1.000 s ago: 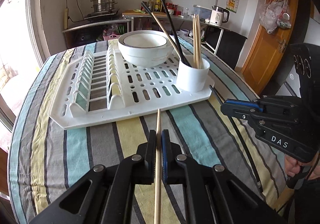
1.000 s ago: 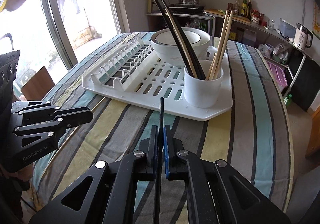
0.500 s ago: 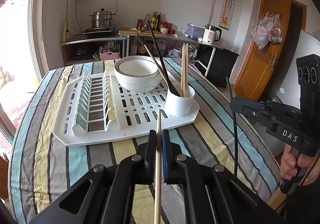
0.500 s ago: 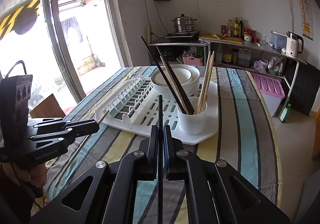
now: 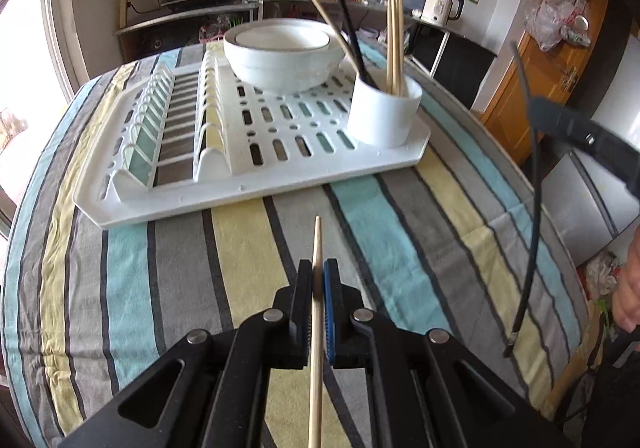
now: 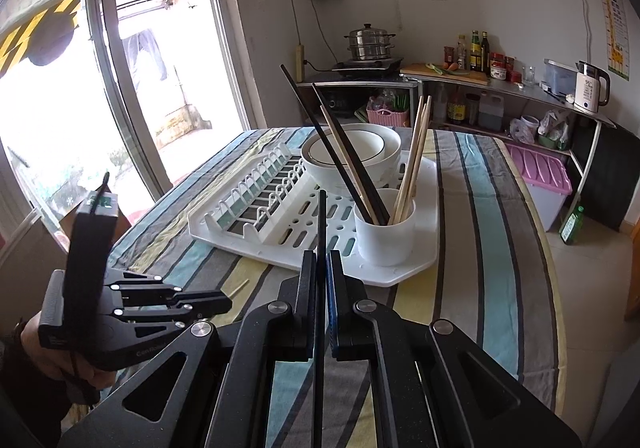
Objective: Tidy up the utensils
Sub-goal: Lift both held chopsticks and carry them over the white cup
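Observation:
My left gripper (image 5: 318,280) is shut on a wooden chopstick (image 5: 317,248) and holds it above the striped tablecloth, in front of the white drying rack (image 5: 256,184). My right gripper (image 6: 321,268) is shut on a black chopstick (image 6: 321,224) that points at the rack (image 6: 416,268). A white cup (image 5: 383,114) at the rack's near right corner holds several wooden and black chopsticks; it also shows in the right wrist view (image 6: 385,234). In the left wrist view the right gripper (image 5: 580,136) holds its black chopstick (image 5: 534,184) upright at the right.
A white bowl (image 5: 284,54) sits at the back of the rack, next to the cup. The round table's edge (image 6: 556,288) curves close on the right. A kitchen counter with a kettle (image 6: 592,88) and bottles stands behind. The left gripper (image 6: 200,304) hovers low left.
Both grippers still hold their chopsticks. The left gripper has moved closer to the rack and lower. The right gripper has risen and drawn back, and its black chopstick now stands more upright.

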`<action>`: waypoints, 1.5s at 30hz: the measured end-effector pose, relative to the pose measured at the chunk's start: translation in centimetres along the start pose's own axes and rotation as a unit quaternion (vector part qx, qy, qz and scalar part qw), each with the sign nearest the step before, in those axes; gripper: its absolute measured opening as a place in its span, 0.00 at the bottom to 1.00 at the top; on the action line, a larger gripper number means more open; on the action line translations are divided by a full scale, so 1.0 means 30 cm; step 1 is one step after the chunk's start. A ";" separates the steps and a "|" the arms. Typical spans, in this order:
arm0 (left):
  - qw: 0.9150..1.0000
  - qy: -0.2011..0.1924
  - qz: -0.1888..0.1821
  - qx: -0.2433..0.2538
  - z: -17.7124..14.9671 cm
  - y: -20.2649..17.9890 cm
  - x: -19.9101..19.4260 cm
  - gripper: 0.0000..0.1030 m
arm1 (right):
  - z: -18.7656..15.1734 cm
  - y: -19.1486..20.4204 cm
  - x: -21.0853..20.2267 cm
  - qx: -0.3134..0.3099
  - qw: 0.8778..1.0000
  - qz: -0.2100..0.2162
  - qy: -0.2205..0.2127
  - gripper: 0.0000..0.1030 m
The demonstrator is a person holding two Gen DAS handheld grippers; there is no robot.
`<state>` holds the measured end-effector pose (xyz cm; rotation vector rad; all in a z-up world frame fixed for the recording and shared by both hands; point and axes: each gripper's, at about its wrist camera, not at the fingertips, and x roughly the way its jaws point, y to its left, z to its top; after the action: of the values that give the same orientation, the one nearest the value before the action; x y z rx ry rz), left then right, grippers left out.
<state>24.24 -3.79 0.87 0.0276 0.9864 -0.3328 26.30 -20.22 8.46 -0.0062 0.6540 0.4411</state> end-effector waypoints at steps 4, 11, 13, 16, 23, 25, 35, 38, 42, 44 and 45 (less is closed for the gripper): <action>0.999 0.044 0.017 0.011 -0.037 0.001 0.090 0.06 | 0.002 0.006 0.013 -0.006 1.000 0.000 0.007 0.05; 0.997 0.063 0.032 0.035 -0.020 -0.027 0.090 0.09 | 0.000 -0.013 0.023 0.003 1.000 -0.001 0.011 0.05; 0.996 0.065 0.040 0.044 -0.011 -0.040 0.097 0.12 | 0.000 -0.012 0.020 0.002 1.000 -0.001 0.011 0.05; 0.995 0.069 0.045 0.054 0.001 -0.046 0.104 0.14 | 0.001 -0.013 0.016 0.000 1.000 -0.002 0.010 0.05; 0.996 0.066 0.035 0.055 0.014 -0.036 0.114 0.06 | 0.000 -0.017 0.006 0.003 1.000 -0.001 0.007 0.05; 0.996 0.059 0.033 0.052 0.016 -0.033 0.106 0.06 | 0.001 -0.016 0.001 0.003 1.000 0.000 0.005 0.05; 0.997 0.064 0.003 0.050 0.037 -0.019 0.059 0.07 | 0.008 -0.025 -0.014 0.006 1.000 -0.003 -0.002 0.05; 0.994 0.090 0.018 0.054 0.018 -0.025 0.100 0.16 | 0.009 -0.024 -0.013 0.006 1.000 -0.002 -0.001 0.05; 0.992 0.103 0.028 0.069 0.016 -0.037 0.115 0.21 | 0.010 -0.018 -0.011 0.003 1.000 -0.001 -0.001 0.05; 0.990 0.105 0.034 0.083 0.018 -0.048 0.116 0.21 | 0.010 -0.019 -0.010 0.003 1.000 -0.001 -0.001 0.05; 0.990 0.105 0.032 0.085 0.018 -0.049 0.116 0.20 | 0.010 -0.018 -0.009 0.003 1.000 -0.001 -0.001 0.05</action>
<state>26.03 -6.19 -1.50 0.2532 1.1616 -0.3601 26.51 -20.79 8.79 0.0001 0.6532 0.4370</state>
